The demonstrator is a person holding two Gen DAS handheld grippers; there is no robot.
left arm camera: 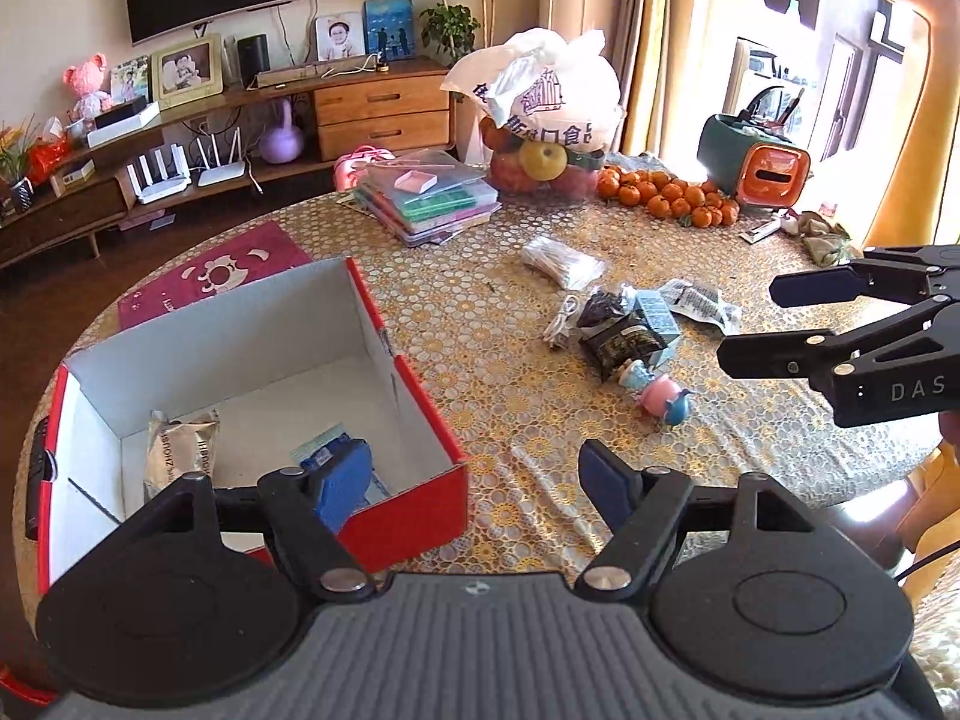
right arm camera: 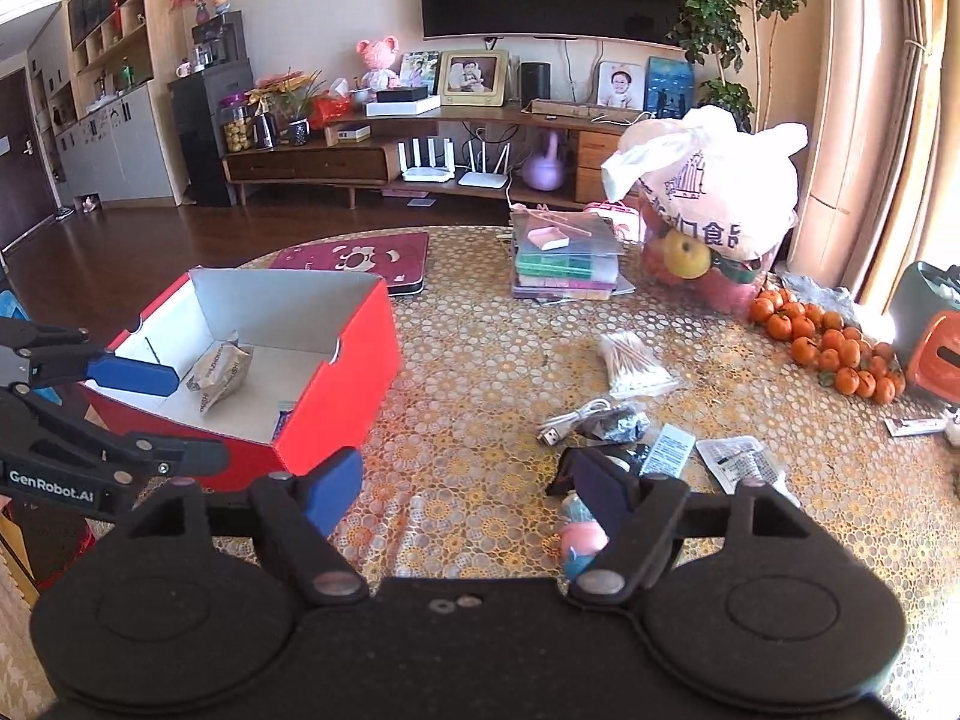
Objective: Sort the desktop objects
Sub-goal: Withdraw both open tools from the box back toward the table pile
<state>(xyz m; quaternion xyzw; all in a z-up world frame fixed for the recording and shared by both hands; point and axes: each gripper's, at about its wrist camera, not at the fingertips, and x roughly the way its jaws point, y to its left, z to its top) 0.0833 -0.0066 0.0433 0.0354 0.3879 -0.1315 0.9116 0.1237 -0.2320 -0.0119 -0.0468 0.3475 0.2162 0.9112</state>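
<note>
A red box (left arm camera: 414, 408) (right arm camera: 348, 360) with a white inside stands on the left of the table. In it lie a silver packet (left arm camera: 180, 450) (right arm camera: 219, 372) and a blue-green card (left arm camera: 324, 441). To its right sits a loose heap: a white USB cable (left arm camera: 561, 318) (right arm camera: 570, 420), a dark packet (left arm camera: 618, 342), a pale blue carton (right arm camera: 669, 450), a clear printed packet (right arm camera: 741, 462), a bag of cotton swabs (left arm camera: 561, 261) (right arm camera: 636, 360) and a pink-and-blue toy (left arm camera: 660, 396) (right arm camera: 579, 540). My left gripper (left arm camera: 474, 480) (right arm camera: 192, 420) hangs open over the box's near right corner. My right gripper (right arm camera: 465, 489) (left arm camera: 753, 324) is open and empty, just before the toy.
A stack of plastic folders (left arm camera: 426, 198), a white bag over fruit (left arm camera: 552, 102), a heap of tangerines (left arm camera: 672, 195) and a green-and-orange container (left arm camera: 756, 162) line the far side. A maroon mat (left arm camera: 210, 276) lies behind the box. A thin clear tube (left arm camera: 540, 468) lies near the left gripper.
</note>
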